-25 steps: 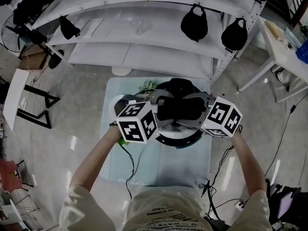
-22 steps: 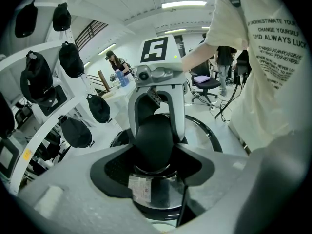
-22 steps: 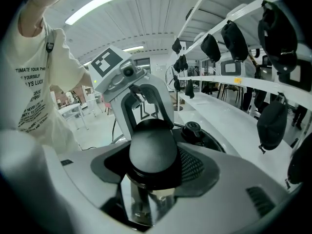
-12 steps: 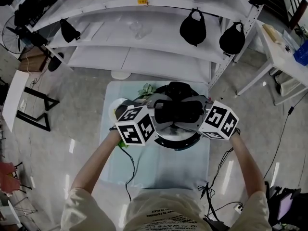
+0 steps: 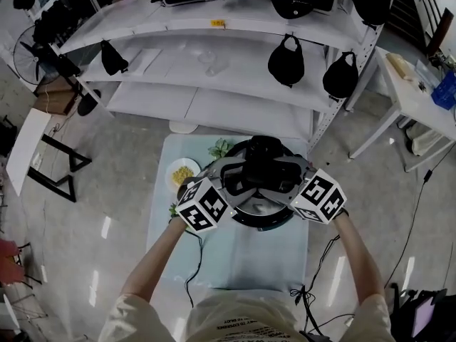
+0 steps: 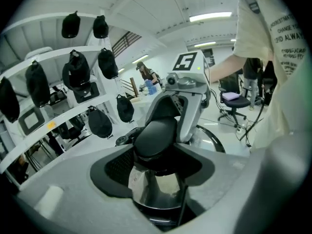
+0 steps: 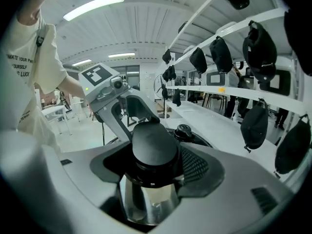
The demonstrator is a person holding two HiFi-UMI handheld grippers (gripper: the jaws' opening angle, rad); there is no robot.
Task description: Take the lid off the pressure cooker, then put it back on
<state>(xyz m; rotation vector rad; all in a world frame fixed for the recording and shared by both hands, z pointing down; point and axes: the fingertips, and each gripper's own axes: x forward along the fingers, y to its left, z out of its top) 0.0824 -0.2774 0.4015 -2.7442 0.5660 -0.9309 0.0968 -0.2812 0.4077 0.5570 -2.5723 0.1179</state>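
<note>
The pressure cooker (image 5: 265, 221) stands on a pale blue table (image 5: 235, 258), its lid under a long black handle (image 5: 260, 169). My left gripper (image 5: 226, 175) reaches in from the left and my right gripper (image 5: 298, 172) from the right, one at each end of that handle. In the left gripper view, the left gripper (image 6: 156, 152) is shut on a rounded black handle end (image 6: 155, 135) above shiny steel. In the right gripper view, the right gripper (image 7: 153, 162) has its jaws opening, with the other black handle end (image 7: 153, 147) between them. The valve knob (image 7: 184, 129) lies beyond.
A plate of yellow food (image 5: 182, 171) and a green plant (image 5: 219, 148) sit at the table's far left. White shelves (image 5: 214, 91) hung with black caps (image 5: 286, 48) stand behind it. A black cable (image 5: 194, 262) trails over the table's near side. Another white table (image 5: 417, 84) stands right.
Both grippers have stayed on the lid handle's ends. The left marker cube has rolled and sits a little smaller and lower left. The plate of food now shows beside it.
</note>
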